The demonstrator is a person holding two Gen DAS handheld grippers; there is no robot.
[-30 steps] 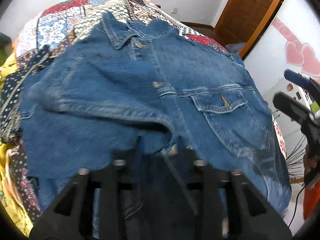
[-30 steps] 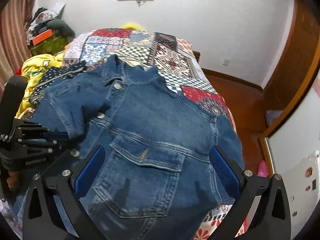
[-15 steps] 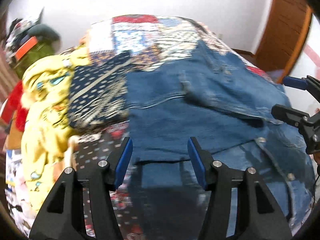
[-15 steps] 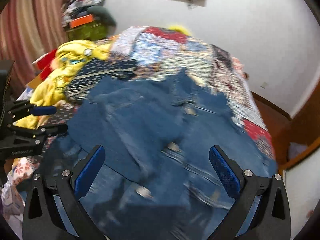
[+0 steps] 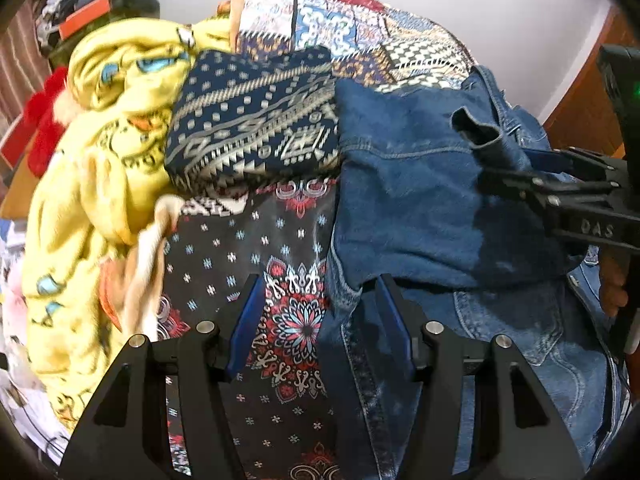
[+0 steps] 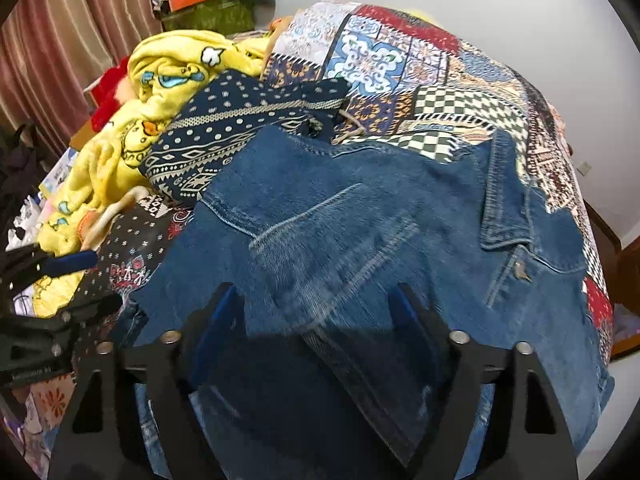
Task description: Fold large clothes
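Note:
A blue denim jacket (image 6: 380, 232) lies spread on the patchwork bedspread (image 6: 400, 52), one part folded across its front. My right gripper (image 6: 312, 320) hangs low over that folded denim. Its jaws are closing, with the cloth between the blue pads (image 6: 408, 312), which stand apart from it. In the left wrist view the right gripper (image 5: 516, 172) sits by a raised cuff (image 5: 476, 128). My left gripper (image 5: 320, 320) is open at the jacket's (image 5: 420, 208) left edge. Only the hem reaches in by its right pad (image 5: 394, 320). From the right wrist the left gripper (image 6: 76, 284) shows at far left.
A crumpled yellow cartoon blanket (image 5: 100, 140) and a folded navy patterned cloth (image 5: 256, 120) lie left of the jacket. Boxes and bags (image 6: 200, 0) are stacked behind, by a curtain (image 6: 60, 40). A hand (image 5: 612, 284) holds the right gripper. The bed's edge falls away at right.
Both grippers swung left across the bed and sank a little. The left gripper let go of the denim it held and now stands open. The right jaws have narrowed.

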